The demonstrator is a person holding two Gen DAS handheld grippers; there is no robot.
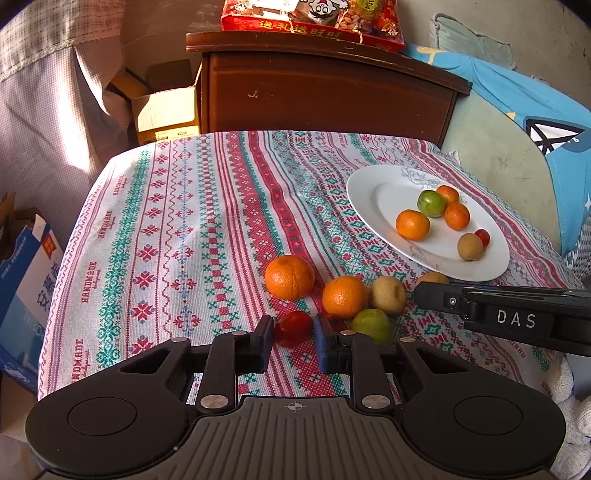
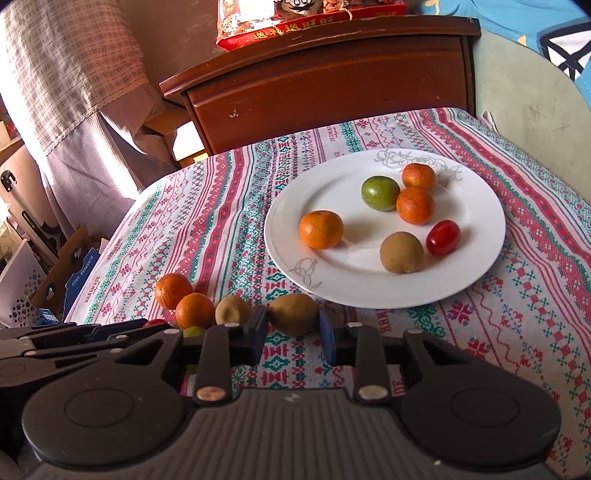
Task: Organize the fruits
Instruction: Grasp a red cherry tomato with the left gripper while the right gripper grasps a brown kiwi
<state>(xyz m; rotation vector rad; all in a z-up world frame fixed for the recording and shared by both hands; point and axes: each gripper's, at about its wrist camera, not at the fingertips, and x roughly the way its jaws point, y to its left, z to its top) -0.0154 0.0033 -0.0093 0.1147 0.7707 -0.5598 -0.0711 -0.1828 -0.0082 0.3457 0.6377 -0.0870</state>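
1. Clamping a small red tomato [image 1: 293, 328], the left gripper [image 1: 293, 341] has its jaws drawn together on the fruit's two sides, low over the patterned cloth [image 1: 177, 229] on the surface.
2. Just beyond those jaws lie two oranges: one [image 1: 289, 277] straight ahead, the other [image 1: 344, 297] ahead and slightly right, touching a tan fruit [image 1: 388, 294].
3. Right beside the left gripper's right finger sits a green fruit [image 1: 370, 325], partly hidden behind it.
4. The right gripper [image 2: 293, 334] has its jaws around a brown kiwi-like fruit [image 2: 293, 314] at their tips; both pads appear to touch its sides, though the fruit rests on the cloth.
5. To the left of the right gripper's jaws, a second tan fruit sits close by, with the two oranges further left.
6. Ahead of the right jaws, and slightly right, stands a white plate [image 2: 476, 266] with a line drawing on its rim.
7. On the plate lie three small oranges [image 2: 320, 229], a green fruit [image 2: 380, 192], a brown fruit [image 2: 402, 252] and a red tomato [image 2: 442, 237]; the tomato lies just beside the brown fruit.
8. Beyond the surface, past both jaws, stands a dark wooden cabinet [image 1: 325, 92] with a red gift pack [image 1: 314, 18] on top.
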